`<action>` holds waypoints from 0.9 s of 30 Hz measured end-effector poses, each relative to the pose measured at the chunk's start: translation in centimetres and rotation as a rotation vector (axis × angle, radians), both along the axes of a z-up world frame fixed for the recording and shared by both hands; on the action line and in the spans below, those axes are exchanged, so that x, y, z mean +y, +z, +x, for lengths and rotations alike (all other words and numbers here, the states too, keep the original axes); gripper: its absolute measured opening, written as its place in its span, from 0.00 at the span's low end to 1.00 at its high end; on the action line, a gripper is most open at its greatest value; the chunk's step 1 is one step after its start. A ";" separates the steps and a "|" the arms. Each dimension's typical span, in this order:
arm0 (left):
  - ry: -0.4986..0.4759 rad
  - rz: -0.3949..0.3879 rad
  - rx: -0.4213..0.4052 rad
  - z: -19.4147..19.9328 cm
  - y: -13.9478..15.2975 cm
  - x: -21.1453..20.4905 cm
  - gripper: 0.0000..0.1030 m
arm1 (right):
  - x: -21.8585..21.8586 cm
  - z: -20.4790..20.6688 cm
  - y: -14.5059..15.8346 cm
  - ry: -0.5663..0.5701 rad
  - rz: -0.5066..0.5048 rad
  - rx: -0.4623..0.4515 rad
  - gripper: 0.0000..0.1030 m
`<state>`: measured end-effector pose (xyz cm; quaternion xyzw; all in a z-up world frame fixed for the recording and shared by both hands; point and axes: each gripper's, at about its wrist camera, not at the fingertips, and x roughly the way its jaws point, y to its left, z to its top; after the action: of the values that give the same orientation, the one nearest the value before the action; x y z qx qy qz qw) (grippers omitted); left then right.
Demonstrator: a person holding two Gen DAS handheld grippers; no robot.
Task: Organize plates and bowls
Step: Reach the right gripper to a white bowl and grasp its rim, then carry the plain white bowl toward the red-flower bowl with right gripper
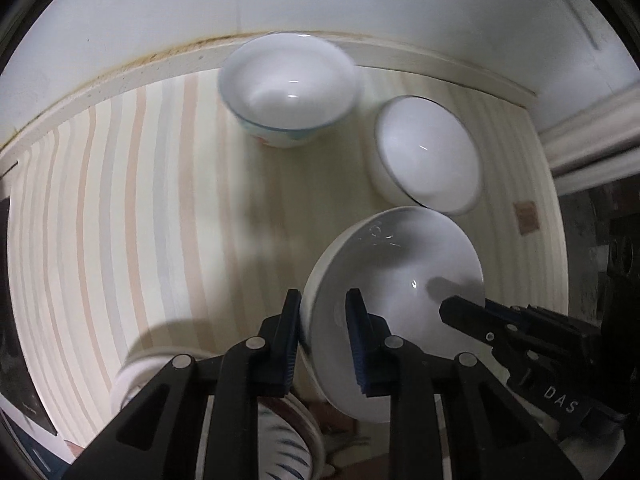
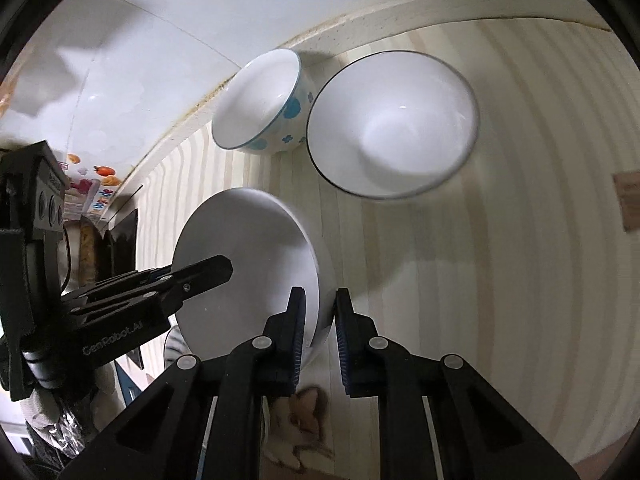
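Now I'm pinching the white bowl with left claw and right claw; uneven pulling could slip it onto the worktop at twelve o'clock.

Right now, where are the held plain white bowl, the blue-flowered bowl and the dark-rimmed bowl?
plain white bowl [image 2: 248,264], right wrist view, inner wall.
blue-flowered bowl [image 2: 256,104], right wrist view, inside surface.
dark-rimmed bowl [image 2: 396,128], right wrist view, inner bottom.
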<state>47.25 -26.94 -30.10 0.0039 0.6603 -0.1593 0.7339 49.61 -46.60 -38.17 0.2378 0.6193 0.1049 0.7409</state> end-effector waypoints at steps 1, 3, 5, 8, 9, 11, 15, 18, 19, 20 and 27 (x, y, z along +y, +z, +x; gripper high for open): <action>-0.012 -0.003 -0.005 -0.6 0.4 -0.4 0.20 | -0.3 -0.7 0.5 -0.004 -0.002 -0.006 0.16; -0.027 -0.016 -0.006 -1.3 0.8 -0.9 0.20 | -0.9 -2.1 1.5 -0.013 -0.002 -0.012 0.16; -0.045 -0.024 -0.003 -2.0 1.2 -1.7 0.20 | -2.0 -3.4 2.2 -0.021 -0.005 -0.016 0.16; -0.075 -0.021 -0.011 -3.3 1.2 -2.7 0.20 | -3.8 -5.9 3.3 -0.027 -0.029 -0.022 0.16; -0.088 -0.020 -0.010 -3.6 1.2 -3.0 0.20 | -4.1 -6.5 3.4 -0.034 -0.031 -0.020 0.16; -0.108 -0.019 -0.002 -4.3 0.9 -3.7 0.20 | -4.8 -7.8 3.4 -0.043 -0.041 -0.015 0.16; -0.144 -0.012 0.015 -5.6 -0.5 -5.5 0.20 | -6.2 -9.9 2.9 -0.070 -0.043 0.002 0.16; -0.164 -0.005 0.029 -6.3 -1.7 -6.4 0.20 | -7.6 -11.4 1.9 -0.098 -0.042 0.022 0.16; -0.172 -0.001 0.034 -6.6 -2.2 -6.7 0.20 | -7.6 -11.6 1.5 -0.105 -0.044 0.028 0.16; -0.177 0.005 0.042 -6.8 -2.7 -6.9 0.20 | -7.8 -11.7 1.1 -0.108 -0.046 0.033 0.16; -0.201 0.044 0.064 -7.9 -5.4 -7.8 0.20 | -8.7 -13.2 -2.0 -0.133 -0.048 0.082 0.16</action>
<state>39.36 -34.69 -35.51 0.0813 0.6832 -0.2174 0.6924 36.41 -55.35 -40.21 0.2646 0.6343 0.0307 0.7257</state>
